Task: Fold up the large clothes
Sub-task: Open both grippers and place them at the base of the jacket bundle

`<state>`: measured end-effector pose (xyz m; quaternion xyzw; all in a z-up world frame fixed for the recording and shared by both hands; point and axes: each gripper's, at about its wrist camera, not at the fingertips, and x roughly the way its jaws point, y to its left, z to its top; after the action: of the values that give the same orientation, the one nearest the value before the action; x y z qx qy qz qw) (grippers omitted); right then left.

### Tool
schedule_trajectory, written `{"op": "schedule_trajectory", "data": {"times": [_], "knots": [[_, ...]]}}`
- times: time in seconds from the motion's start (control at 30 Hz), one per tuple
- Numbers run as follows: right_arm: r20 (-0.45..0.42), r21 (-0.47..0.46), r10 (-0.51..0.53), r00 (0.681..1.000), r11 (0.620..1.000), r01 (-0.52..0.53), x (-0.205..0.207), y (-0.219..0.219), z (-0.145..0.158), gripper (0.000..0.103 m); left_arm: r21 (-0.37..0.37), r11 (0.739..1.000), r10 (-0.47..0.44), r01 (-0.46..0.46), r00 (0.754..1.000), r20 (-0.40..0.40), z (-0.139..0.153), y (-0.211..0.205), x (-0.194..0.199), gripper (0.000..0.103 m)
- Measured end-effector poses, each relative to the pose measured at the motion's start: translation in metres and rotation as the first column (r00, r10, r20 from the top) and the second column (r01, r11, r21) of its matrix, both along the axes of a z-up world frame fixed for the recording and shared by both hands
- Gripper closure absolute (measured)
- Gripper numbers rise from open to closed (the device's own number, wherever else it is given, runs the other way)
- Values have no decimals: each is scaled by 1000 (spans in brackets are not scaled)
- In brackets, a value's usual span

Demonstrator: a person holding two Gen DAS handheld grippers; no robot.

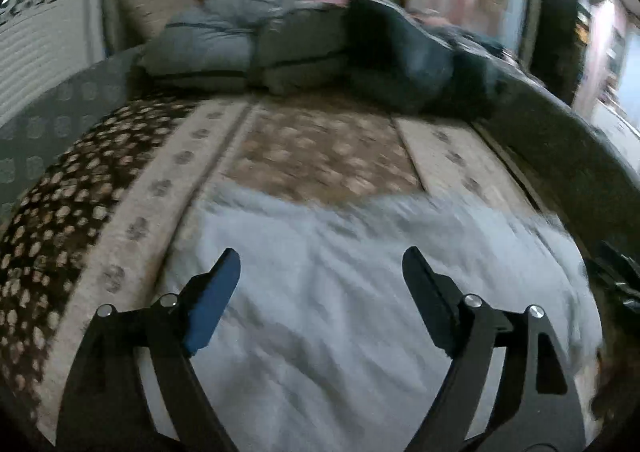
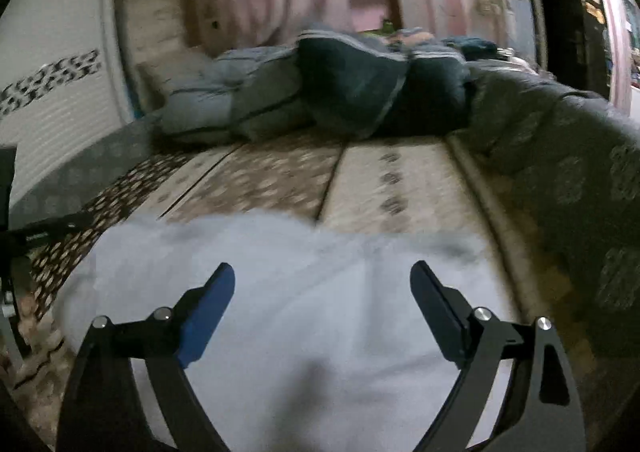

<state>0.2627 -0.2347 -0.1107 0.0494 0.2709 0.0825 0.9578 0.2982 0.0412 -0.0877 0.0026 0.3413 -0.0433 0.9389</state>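
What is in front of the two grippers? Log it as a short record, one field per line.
surface: patterned bedspread on a bed
garment: pale cloth lying spread out, wrinkled
left gripper: open, over the cloth, nothing between the fingers
right gripper: open, over the cloth, nothing held
far end: blue-grey bedding piled up
fold progress: cannot tell, both views blurred

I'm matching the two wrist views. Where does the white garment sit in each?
Left wrist: white garment fills the lower centre, under the open left gripper.
Right wrist: it fills the lower centre, under the open right gripper.
Shared landmark: dark blue pillow.
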Motion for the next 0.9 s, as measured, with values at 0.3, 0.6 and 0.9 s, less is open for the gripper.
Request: {"op": "schedule_trajectory", "data": {"times": [0.3, 0.6, 0.9], "knots": [[51, -93, -9, 999, 996, 14, -10, 10, -52, 16, 107, 991, 80, -76, 996, -35, -62, 31, 9, 25], [-61, -46, -207, 976, 978, 204, -12, -99, -77, 17, 168, 980, 117, -108, 992, -47, -70, 74, 21, 21], [-139, -69, -225, 964, 974, 218, -37, -109, -48, 27, 89, 981, 179, -170, 978, -104, -50, 104, 0, 27]]}}
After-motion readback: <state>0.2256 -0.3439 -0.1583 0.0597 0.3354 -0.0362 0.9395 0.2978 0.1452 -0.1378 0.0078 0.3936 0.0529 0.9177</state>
